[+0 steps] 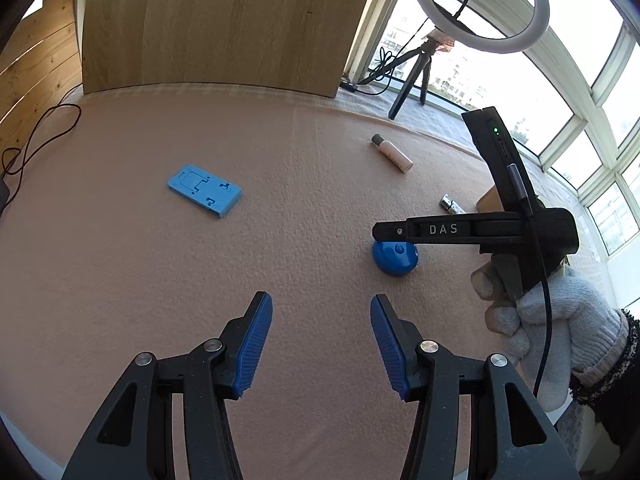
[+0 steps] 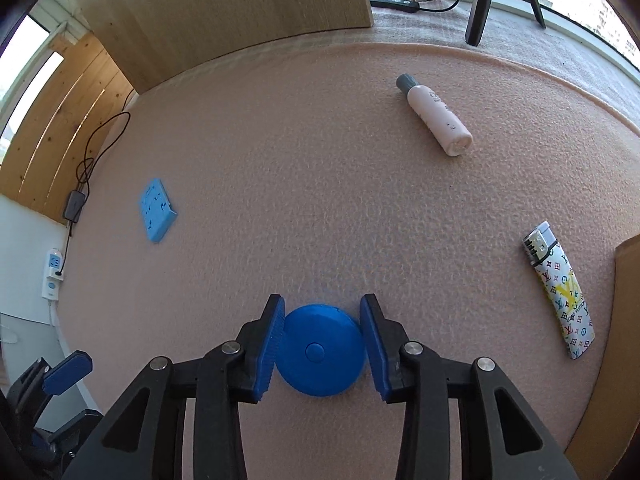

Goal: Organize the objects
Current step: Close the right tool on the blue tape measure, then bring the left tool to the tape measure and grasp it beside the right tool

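Observation:
A round blue disc [image 2: 320, 350] with a centre button lies on the pink mat [image 2: 320, 180]. My right gripper [image 2: 322, 344] is shut on it, both blue pads touching its sides. In the left wrist view the disc [image 1: 394, 258] sits under the right gripper [image 1: 384, 236], which a gloved hand [image 1: 552, 320] holds. My left gripper [image 1: 321, 344] hovers open over bare mat, nothing between its fingers. A flat blue stand [image 1: 205, 189] [image 2: 157, 209] lies to the left. A pink tube [image 1: 392, 153] [image 2: 435, 115] with a grey cap lies farther back. A patterned lighter [image 2: 560, 292] [image 1: 451, 205] lies at the right.
A wooden board [image 1: 216, 24] stands upright at the mat's back edge. A ring light [image 1: 480, 4] on a tripod stands at the back right by the windows. A wooden piece [image 2: 616, 340] borders the mat on the right. A dark cable [image 1: 36, 140] trails along the left edge.

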Demonstrator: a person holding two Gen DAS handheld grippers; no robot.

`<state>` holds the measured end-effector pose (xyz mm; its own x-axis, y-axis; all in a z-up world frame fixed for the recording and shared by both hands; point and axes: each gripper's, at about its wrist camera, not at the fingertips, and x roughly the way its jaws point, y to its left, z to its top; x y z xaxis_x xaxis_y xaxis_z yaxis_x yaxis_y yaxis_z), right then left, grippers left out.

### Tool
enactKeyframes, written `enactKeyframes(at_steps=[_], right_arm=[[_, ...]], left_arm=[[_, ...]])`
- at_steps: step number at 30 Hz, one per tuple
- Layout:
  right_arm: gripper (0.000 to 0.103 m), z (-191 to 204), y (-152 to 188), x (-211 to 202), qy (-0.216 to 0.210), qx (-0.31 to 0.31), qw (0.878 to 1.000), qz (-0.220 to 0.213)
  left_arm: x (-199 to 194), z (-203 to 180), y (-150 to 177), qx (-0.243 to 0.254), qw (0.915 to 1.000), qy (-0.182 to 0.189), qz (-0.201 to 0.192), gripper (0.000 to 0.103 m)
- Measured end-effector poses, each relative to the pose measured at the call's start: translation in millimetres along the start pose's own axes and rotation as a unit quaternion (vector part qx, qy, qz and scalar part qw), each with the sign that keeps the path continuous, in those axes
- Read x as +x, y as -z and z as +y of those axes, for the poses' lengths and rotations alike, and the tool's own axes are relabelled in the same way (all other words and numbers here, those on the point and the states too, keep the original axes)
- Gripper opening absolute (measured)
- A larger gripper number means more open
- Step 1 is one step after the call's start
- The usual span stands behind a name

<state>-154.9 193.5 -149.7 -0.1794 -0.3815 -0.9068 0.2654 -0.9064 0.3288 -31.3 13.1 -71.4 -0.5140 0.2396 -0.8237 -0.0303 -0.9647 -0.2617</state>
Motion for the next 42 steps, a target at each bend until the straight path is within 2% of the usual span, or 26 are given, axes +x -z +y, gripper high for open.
enactKeyframes(at_steps=[4, 6, 8, 10, 16, 22, 31, 34, 42], right_arm=[[0.036, 9.0, 14.2, 0.1, -0.044, 0.016, 0.999, 0.015], [0.036, 7.0, 18.1, -6.0, -0.055, 0.023, 0.998, 0.006], [0.036, 3.1, 20.7, -12.8, -0.061, 0.025, 0.998, 0.001], [0.036, 0.5, 23.3, -18.8, -0.058, 0.018, 0.998, -0.002], [0.036, 0.6, 25.8, -23.4, -0.051, 0.007, 0.999, 0.003], [0.036, 4.4, 26.7, -18.3, -0.054, -0.002, 0.998, 0.022], [0.036, 5.7, 24.0, -9.1, -0.063, 0.002, 0.998, 0.030], [0.031, 6.3, 24.2, -8.0, -0.062, 0.000, 0.998, 0.032], [0.029, 5.7, 30.1, -15.9, -0.056, -0.003, 0.998, 0.022]], left_arm=[[6.2, 1.7, 2.9, 0.001, 1.0000, 0.000, 0.007, 0.055], [10.3, 2.4, 3.8, 0.000, 0.9999, 0.002, 0.012, 0.055], [16.1, 2.3, 4.2, -0.002, 0.9998, 0.008, 0.017, 0.060], [24.1, -0.7, 4.0, 0.000, 0.9995, 0.020, 0.024, 0.065], [59.3, -19.8, 3.5, 0.032, 0.9973, 0.036, 0.056, 0.066], [80.7, -31.5, 3.8, 0.048, 0.9949, 0.058, 0.067, 0.065], [99.5, -33.9, -2.0, 0.058, 0.9921, 0.077, 0.081, 0.050], [101.2, -34.6, -2.4, 0.059, 0.9919, 0.080, 0.080, 0.045], [98.7, -41.2, -1.7, 0.070, 0.9919, 0.074, 0.076, 0.044]])
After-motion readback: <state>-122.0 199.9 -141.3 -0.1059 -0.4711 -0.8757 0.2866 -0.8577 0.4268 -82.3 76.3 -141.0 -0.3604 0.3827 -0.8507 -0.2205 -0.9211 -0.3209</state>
